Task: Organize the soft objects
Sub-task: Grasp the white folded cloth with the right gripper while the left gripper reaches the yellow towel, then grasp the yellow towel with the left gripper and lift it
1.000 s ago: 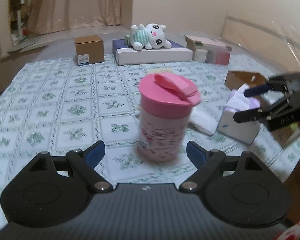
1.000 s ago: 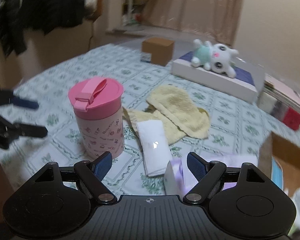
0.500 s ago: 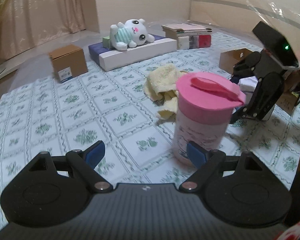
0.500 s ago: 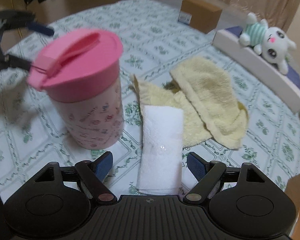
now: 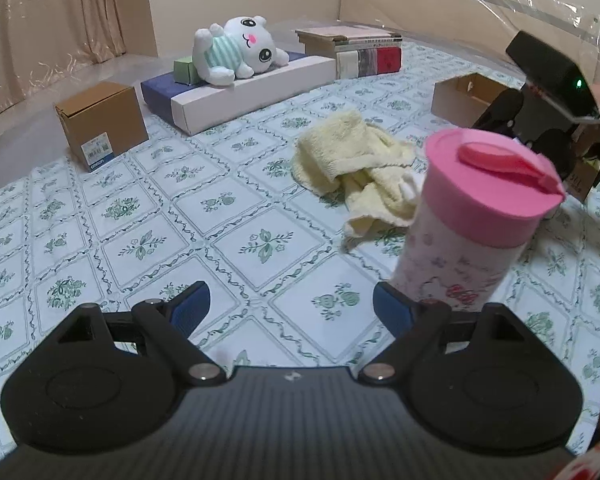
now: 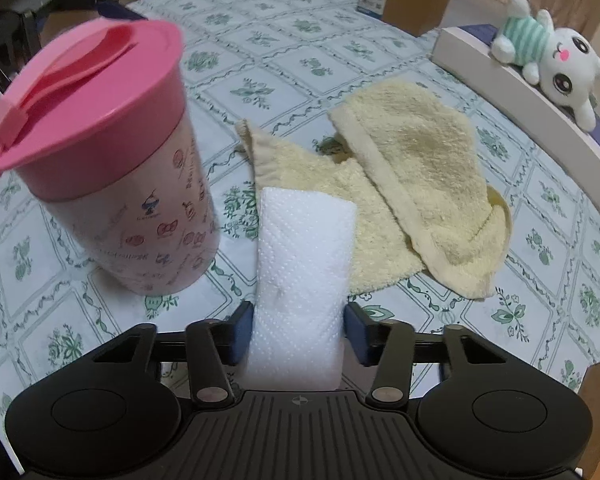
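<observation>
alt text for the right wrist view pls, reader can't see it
The right tool, its jaws having just closed in, pinches the near end of a folded white paper towel lying on a green floral tablecloth. A pink-lidded cup stands just left of it and a crumpled yellow cloth lies behind. A white plush toy rests on a box far right.

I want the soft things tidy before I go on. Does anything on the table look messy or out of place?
The yellow towel lies crumpled, one flap folded over the rest, beside the pink cup. The folded white cloth overlaps its edge; the right gripper has just been closing on that cloth. The plush toy lies on its back on the long box.
</observation>
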Action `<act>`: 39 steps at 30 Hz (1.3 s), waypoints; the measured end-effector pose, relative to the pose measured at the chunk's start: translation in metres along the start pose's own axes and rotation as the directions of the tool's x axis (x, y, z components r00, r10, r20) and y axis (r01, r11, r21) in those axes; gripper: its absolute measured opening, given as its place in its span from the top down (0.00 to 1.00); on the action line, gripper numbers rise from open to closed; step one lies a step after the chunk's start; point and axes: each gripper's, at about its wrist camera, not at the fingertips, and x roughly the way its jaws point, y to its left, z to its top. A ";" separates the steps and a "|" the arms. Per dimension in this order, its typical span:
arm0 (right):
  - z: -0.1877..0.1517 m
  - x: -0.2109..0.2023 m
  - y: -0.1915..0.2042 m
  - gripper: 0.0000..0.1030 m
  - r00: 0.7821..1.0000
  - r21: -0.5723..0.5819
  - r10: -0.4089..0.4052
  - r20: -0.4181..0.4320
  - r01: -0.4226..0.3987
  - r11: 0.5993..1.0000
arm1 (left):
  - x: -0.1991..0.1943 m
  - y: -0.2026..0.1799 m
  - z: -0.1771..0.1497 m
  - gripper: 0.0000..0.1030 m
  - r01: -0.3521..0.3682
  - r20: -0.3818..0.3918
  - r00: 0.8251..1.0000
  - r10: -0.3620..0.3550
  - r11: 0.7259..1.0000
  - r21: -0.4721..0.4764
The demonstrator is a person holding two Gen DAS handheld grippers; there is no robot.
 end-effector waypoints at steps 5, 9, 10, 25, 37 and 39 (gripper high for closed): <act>0.002 -0.025 -0.012 0.75 0.998 0.068 -0.015 0.065 0.011 0.998 | 0.011 0.009 0.011 0.16 0.014 0.000 1.000 -0.014 0.999 0.035; 0.002 -0.053 -0.029 0.77 0.989 0.166 -0.062 0.135 0.039 0.985 | 0.025 0.015 0.030 0.16 0.041 0.006 0.999 -0.042 0.996 0.081; 0.002 -0.060 -0.034 0.77 0.986 0.192 -0.079 0.147 0.050 0.980 | 0.029 0.017 0.036 0.16 0.051 0.010 0.999 -0.052 0.995 0.089; -0.012 -0.093 -0.069 0.78 0.963 0.342 -0.207 0.173 0.139 0.929 | 0.131 0.036 0.119 0.16 0.354 0.014 0.933 -0.360 0.923 0.148; -0.035 -0.080 -0.079 0.78 0.959 0.430 -0.230 0.169 0.138 0.892 | 0.210 0.000 0.128 0.11 0.460 -0.112 0.888 -0.446 0.871 0.174; -0.036 -0.081 -0.081 0.78 0.958 0.435 -0.227 0.174 0.132 0.891 | 0.216 -0.005 0.128 0.12 0.454 -0.118 0.891 -0.438 0.870 0.195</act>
